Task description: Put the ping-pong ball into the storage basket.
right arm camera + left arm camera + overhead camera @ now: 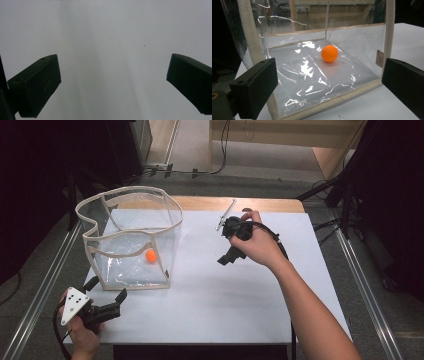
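Note:
A clear plastic bag (131,237) with cream fabric trim stands open on the left of the white table top (225,295). An orange ball (151,256) lies on its floor. My left gripper (107,289) is open just in front of the bag's near left corner, jaws pointing at it. In the left gripper view the ball (329,53) rests behind the clear wall, beyond the bag's lower trim (332,100), and the left gripper (329,75) has nothing between its jaws. My right gripper (229,257) hangs over mid-table, tilted downward. In its own view the right gripper (113,72) is open over bare white surface.
The white sheet covers a wooden table whose back edge (240,204) shows beyond it. Metal rails (50,270) run along both sides of the table. Cables (200,170) lie on the floor behind. Bare white surface lies between the bag and the right hand.

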